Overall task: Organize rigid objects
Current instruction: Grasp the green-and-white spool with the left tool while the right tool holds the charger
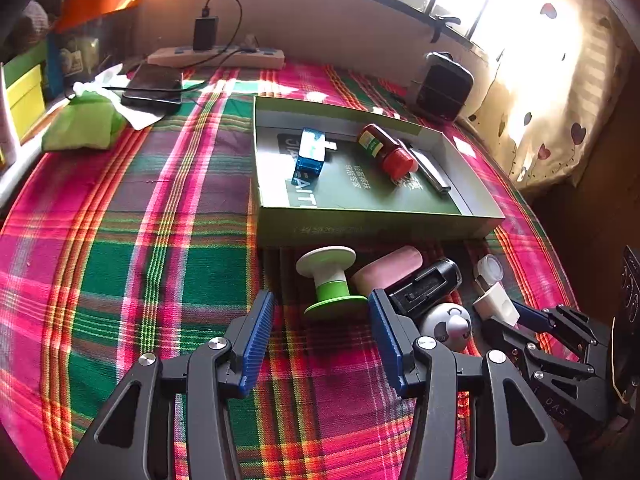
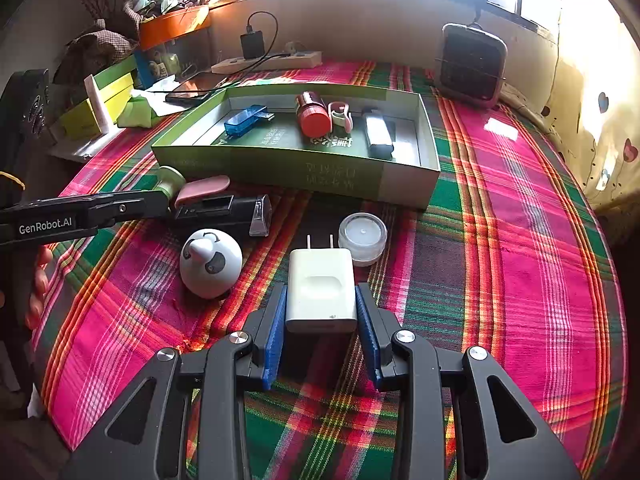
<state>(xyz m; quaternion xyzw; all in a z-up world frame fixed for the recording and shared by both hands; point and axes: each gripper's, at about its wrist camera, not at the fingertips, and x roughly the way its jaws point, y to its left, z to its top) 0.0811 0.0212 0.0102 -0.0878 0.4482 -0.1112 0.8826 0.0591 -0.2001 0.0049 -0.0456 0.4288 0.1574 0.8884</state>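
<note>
Right now my right gripper [image 2: 321,312] has its blue pads against both sides of the white charger plug [image 2: 321,286]; whether it truly grips I cannot tell. The plug lies flat on the plaid cloth [image 2: 500,280], long axis along my fingers, prongs pointing ahead toward the green box [image 2: 296,168]. My left gripper [image 1: 320,312] is spread open and empty, the green-and-white spool [image 1: 330,280] just ahead of it.
</note>
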